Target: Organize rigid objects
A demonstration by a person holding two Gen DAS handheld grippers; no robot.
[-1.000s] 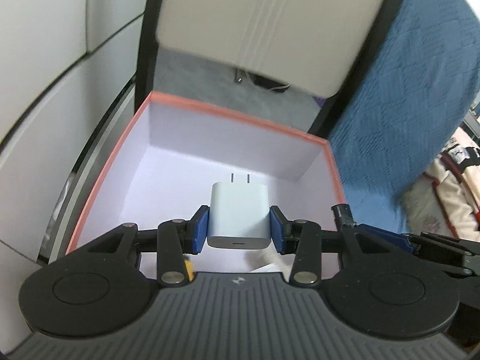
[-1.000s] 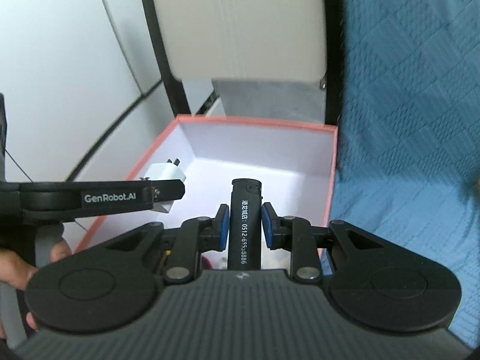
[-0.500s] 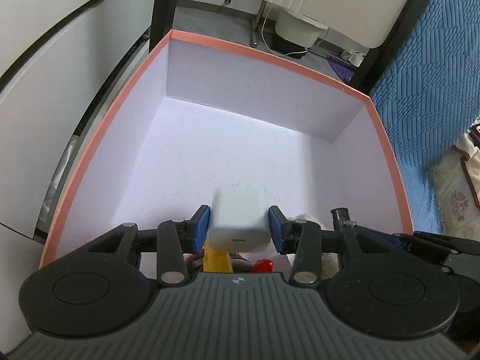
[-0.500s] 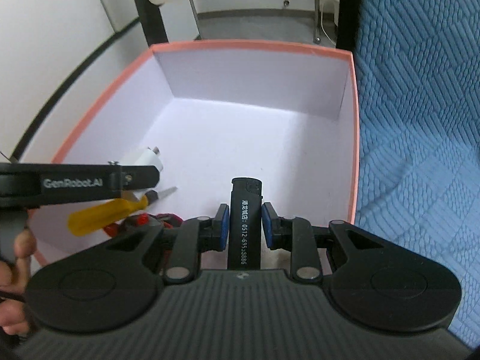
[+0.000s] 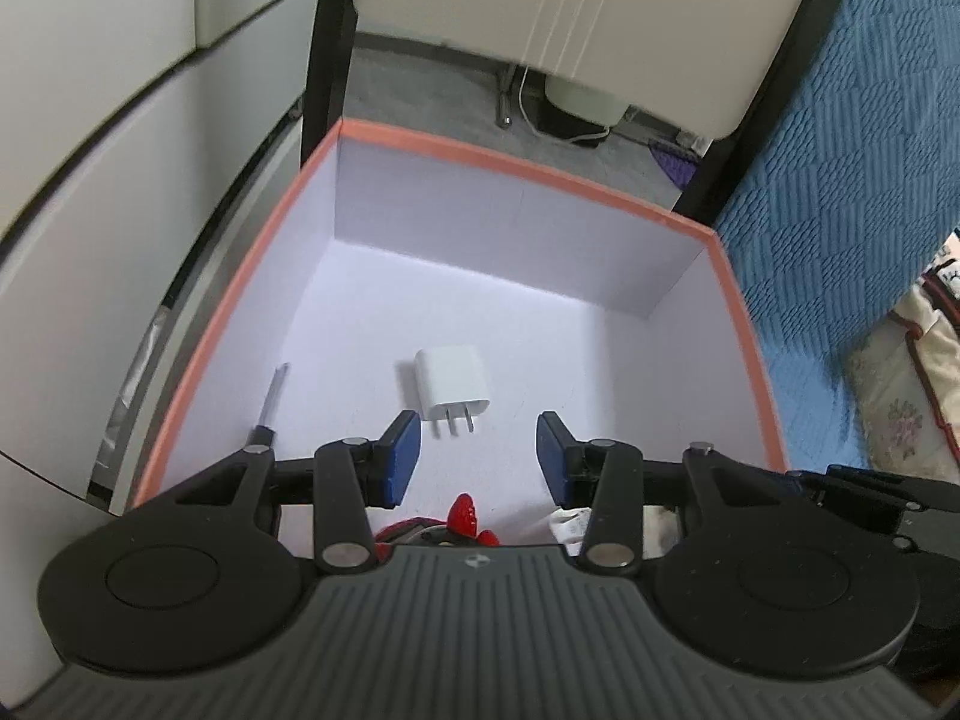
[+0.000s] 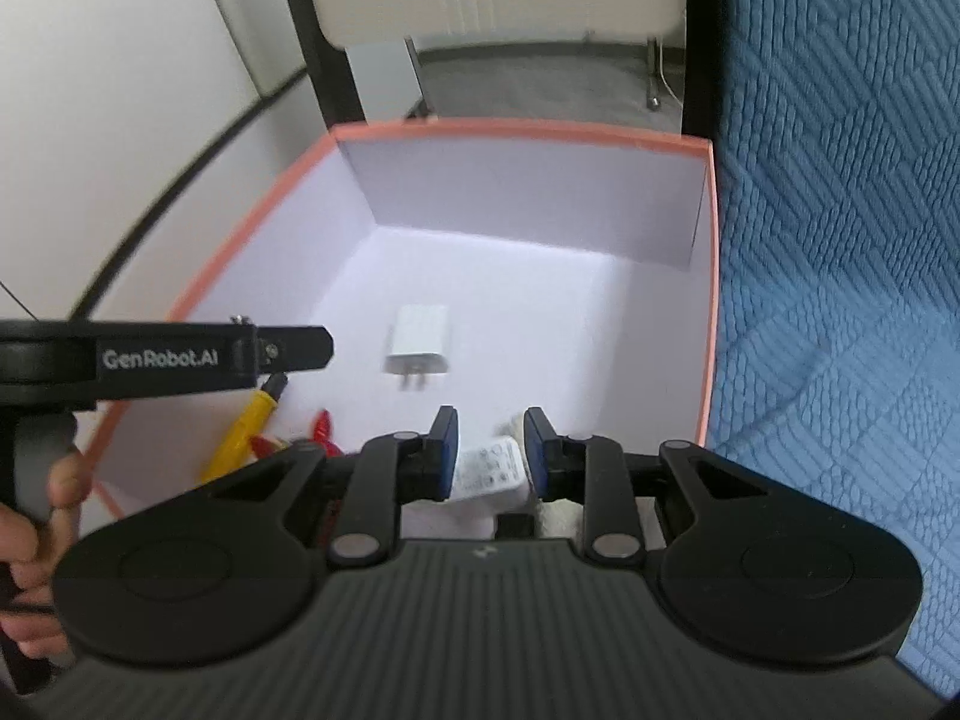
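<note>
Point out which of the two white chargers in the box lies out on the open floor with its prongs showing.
The small cube charger, alone mid-floor, its prongs toward the camera. The other, a flat white adapter with printed text, lies behind the right gripper, prongs unseen.

The left hand-held gripper [image 5: 477,456] hangs with its blue-padded fingers [image 5: 401,457] spread wide, nothing between them. The right hand-held gripper [image 6: 489,451] is parted more narrowly, also gripping nothing. In the right wrist view, the person's left hand [image 6: 36,546] wraps the left tool's handle.
</note>
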